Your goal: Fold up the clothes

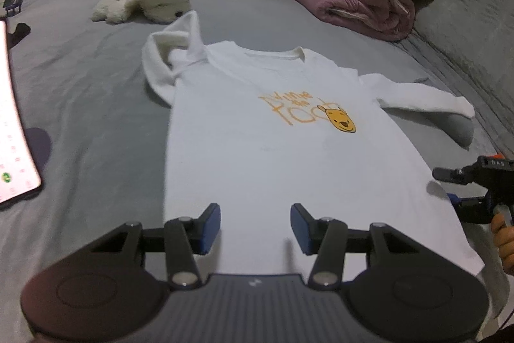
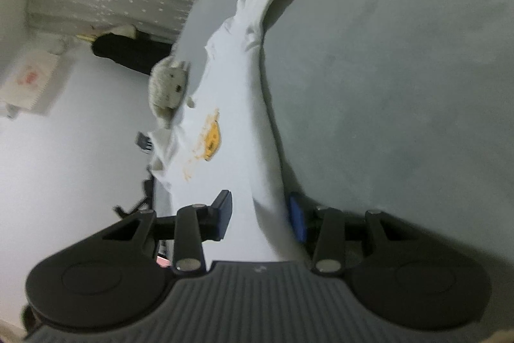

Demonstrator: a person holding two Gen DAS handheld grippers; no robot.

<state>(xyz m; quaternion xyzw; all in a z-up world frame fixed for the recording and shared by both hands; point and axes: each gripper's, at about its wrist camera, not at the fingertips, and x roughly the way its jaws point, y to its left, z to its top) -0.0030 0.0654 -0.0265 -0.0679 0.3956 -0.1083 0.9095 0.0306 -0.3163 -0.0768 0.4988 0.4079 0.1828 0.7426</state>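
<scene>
White shirt (image 1: 273, 156) w/ yellow bear print lies face-up on grey bed (image 1: 90, 92), one sleeve crumpled, other out flat. My left tool (image 1: 255, 229) hovers over hem, jaws apart, nothing gripped. My right tool (image 2: 260, 216), rolled sideways at shirt's side edge, jaws apart w/ fabric between; can't tell if pinched.

Dim, cool indoor light, flat and even, with no single source in sight. Soft shadows under the white shirt (image 1: 257, 124) sleeves on the grey bedspread (image 1: 90, 92). Blown-out glare from the lit phone screen (image 1: 13, 124) at the left edge. Strong fisheye bending and dark vignetted corners in both views. Left wrist view fairly sharp; right wrist view tilted, smeared with motion blur, background wall and curtain soft.
</scene>
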